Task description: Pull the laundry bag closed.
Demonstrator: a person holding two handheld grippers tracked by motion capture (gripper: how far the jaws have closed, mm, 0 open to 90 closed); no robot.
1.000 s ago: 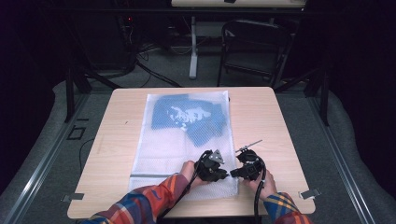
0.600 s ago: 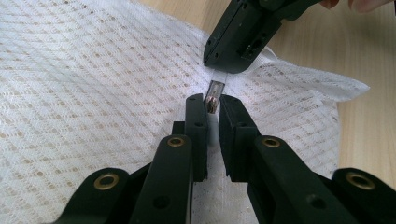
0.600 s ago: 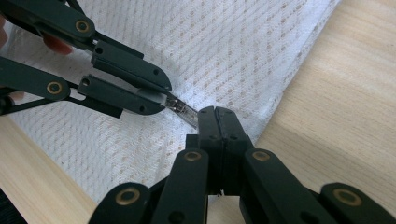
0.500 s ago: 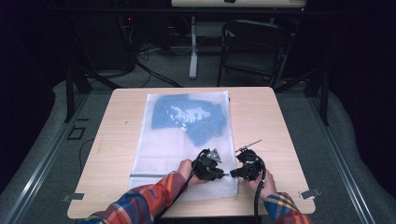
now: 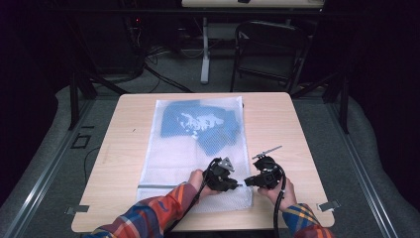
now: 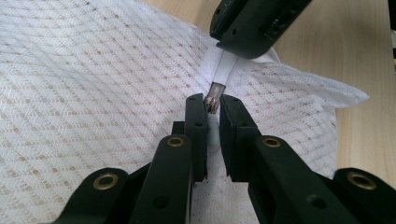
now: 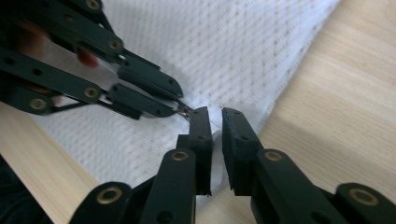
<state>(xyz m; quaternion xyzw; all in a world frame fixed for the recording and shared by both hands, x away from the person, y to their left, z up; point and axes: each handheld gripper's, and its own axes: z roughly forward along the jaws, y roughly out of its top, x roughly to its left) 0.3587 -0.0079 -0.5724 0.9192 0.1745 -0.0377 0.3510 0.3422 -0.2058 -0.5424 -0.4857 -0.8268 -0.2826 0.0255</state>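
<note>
Two grippers are meeting over the near right corner of a white mesh laundry bag (image 5: 190, 148) that is lying flat along the middle of a light wooden table (image 5: 307, 129), with blue cloth (image 5: 198, 124) showing through the mesh at its far end. A dark zip line is running across the bag near its near edge, left of the hands.

Starting at the left, a person's plaid sleeve (image 5: 148, 215) is coming in from the bottom edge, and the hand is holding the left gripper (image 5: 236, 184) low on the bag, its tips pointing rightward. In the left gripper view its jaws are standing almost together and are pinching the small metal zip pull (image 6: 213, 98) between their tips, with a white tape (image 6: 224, 70) running on from the pull to the other gripper's black tip above. The mesh is bunching up into folds around that spot.

Further right, the right gripper (image 5: 246, 182) is pointing leftward at the bag's right edge, tip to tip with the left one. In the right gripper view its jaws have just been opening: a narrow gap is showing between them, a fold of white fabric is sitting in that gap, and I cannot tell whether the pads are pressing on it. The left gripper's tips are touching the bag just beside them.

Bare table is lying to the right of the bag.
</note>
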